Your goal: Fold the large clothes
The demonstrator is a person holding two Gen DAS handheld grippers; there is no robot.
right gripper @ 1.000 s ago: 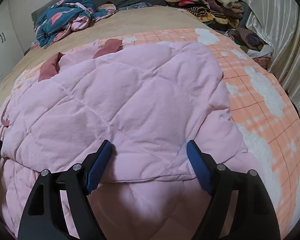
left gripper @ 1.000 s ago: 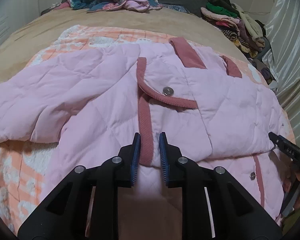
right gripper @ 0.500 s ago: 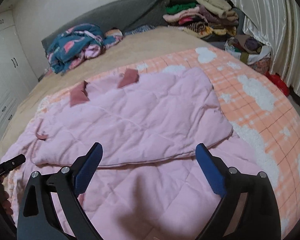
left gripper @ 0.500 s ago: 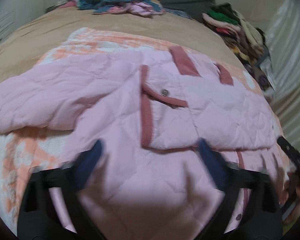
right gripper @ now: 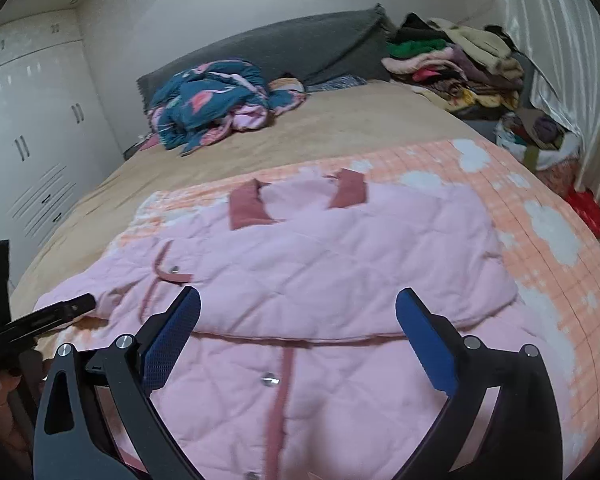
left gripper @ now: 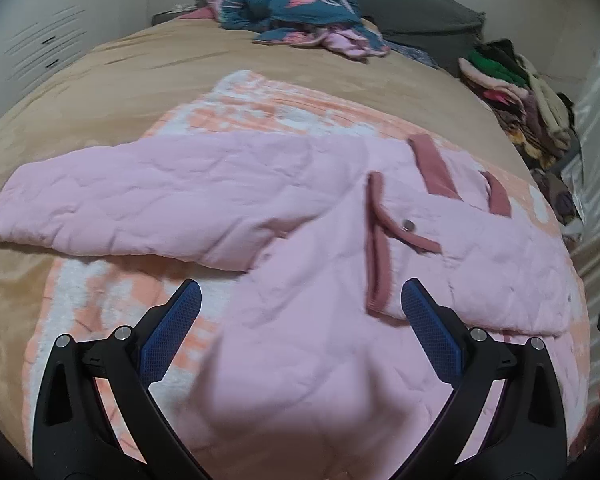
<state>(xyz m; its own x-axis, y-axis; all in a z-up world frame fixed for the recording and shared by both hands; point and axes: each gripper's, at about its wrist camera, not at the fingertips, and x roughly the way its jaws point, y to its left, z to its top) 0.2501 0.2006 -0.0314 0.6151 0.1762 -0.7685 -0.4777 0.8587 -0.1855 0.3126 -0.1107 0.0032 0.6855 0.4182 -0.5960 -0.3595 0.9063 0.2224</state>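
Bed (right gripper: 360, 120): orange checked blanket (right gripper: 540, 216) across the near end. Pink quilted jacket (right gripper: 340, 248) spread on it, one side panel folded across the body, one sleeve (left gripper: 140, 200) lying out toward the bed's side edge. Left gripper (left gripper: 300, 328) wide, nothing held. Right gripper (right gripper: 298, 328) jaws opening, nothing between them. Judgement: fold the sleeve next; pinch near the cuff, lay flat, keep the edges aligned.

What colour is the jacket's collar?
Dusty rose collar on a pale pink jacket; clearest in the right wrist view.
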